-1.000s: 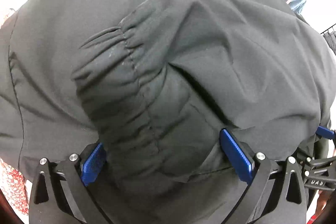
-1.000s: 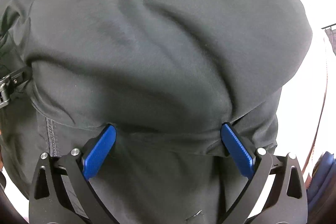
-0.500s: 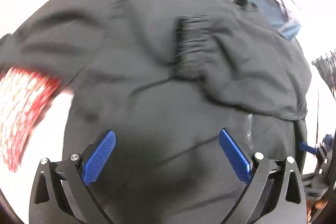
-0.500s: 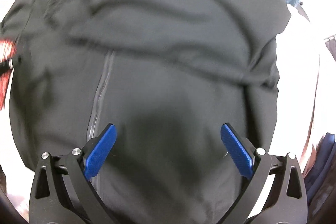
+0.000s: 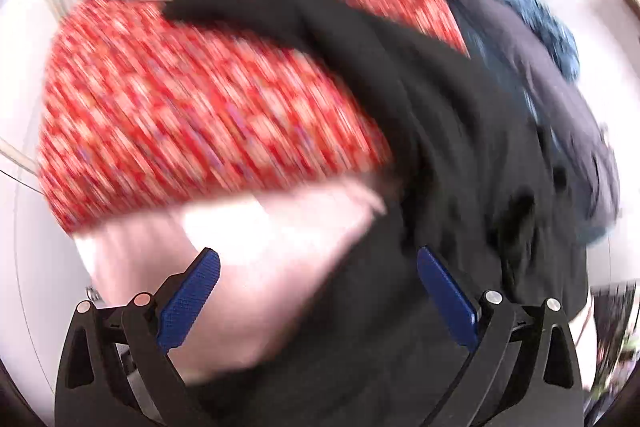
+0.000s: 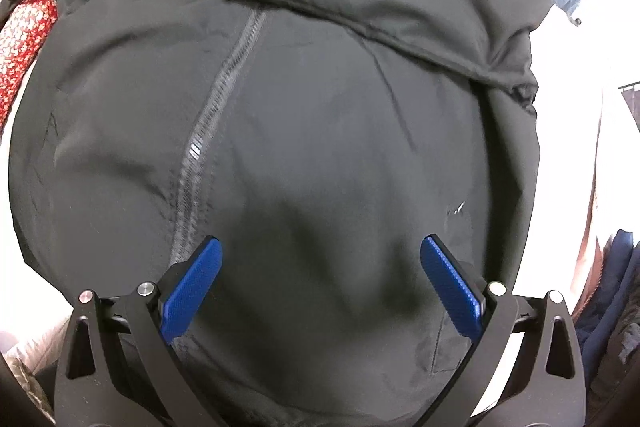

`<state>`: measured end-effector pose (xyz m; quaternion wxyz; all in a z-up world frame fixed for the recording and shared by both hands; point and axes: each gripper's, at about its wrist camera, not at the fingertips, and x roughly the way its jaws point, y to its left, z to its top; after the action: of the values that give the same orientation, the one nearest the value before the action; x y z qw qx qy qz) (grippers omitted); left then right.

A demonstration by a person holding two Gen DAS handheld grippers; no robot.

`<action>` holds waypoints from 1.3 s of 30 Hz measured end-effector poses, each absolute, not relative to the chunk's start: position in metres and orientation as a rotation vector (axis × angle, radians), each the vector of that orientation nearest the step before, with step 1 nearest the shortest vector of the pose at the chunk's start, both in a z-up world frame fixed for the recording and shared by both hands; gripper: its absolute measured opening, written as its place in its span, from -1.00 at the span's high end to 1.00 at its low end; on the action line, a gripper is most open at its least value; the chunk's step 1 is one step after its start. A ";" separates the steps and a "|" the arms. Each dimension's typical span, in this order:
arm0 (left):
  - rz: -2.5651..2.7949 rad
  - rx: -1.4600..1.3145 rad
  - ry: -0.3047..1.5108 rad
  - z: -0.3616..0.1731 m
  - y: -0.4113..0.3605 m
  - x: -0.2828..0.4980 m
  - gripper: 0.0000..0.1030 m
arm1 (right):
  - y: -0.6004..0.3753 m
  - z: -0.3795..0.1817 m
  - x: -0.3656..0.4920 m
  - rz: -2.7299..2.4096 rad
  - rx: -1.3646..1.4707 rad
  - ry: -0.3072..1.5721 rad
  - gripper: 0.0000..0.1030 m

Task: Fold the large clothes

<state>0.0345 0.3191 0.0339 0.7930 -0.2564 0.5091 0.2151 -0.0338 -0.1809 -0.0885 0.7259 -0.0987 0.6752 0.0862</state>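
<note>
A dark grey zip-up jacket (image 6: 320,107) lies spread on the white surface and fills the right wrist view, its zipper (image 6: 216,99) running down the middle and a sleeve folded across the top. My right gripper (image 6: 320,283) hovers open over its lower part with nothing between the blue pads. In the blurred left wrist view the same jacket (image 5: 440,147) lies at the right. My left gripper (image 5: 318,291) is open over the jacket's left edge and the white surface, holding nothing.
A red-and-white patterned cloth (image 5: 192,99) lies left of the jacket, also glimpsed as a red cloth (image 6: 24,39) in the right wrist view. Navy and blue garments (image 5: 560,75) are piled at the far right. Dark clothes (image 6: 616,299) hang at the right edge.
Both grippers have let go of the jacket fabric and pulled back. The left gripper has swung quickly left, bringing the red cloth into view. The jacket now lies flatter with a sleeve folded across.
</note>
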 end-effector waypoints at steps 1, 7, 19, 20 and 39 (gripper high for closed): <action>0.483 -0.556 1.072 0.041 0.330 0.038 -0.88 | -0.181 -0.083 -0.035 0.190 -0.220 1.482 -0.91; 0.572 -0.485 0.984 0.087 0.391 0.096 -0.88 | -0.173 -0.055 -0.023 0.189 -0.245 1.467 -0.91; 0.658 -0.432 1.195 0.027 0.451 0.196 -0.36 | -0.177 -0.039 -0.015 0.056 -0.179 1.471 -0.91; 0.650 -0.424 1.179 0.029 0.451 0.194 -0.16 | -0.180 -0.038 -0.016 0.033 -0.166 1.471 -0.91; -0.219 -0.028 0.756 0.188 0.124 0.182 0.89 | -0.192 -0.010 -0.005 0.028 -0.065 1.403 -0.82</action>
<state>0.1816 0.1241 0.1884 0.9235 -0.0138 0.3681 -0.1065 -0.0047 -0.1924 -0.0103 0.7634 -0.0301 0.6451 0.0130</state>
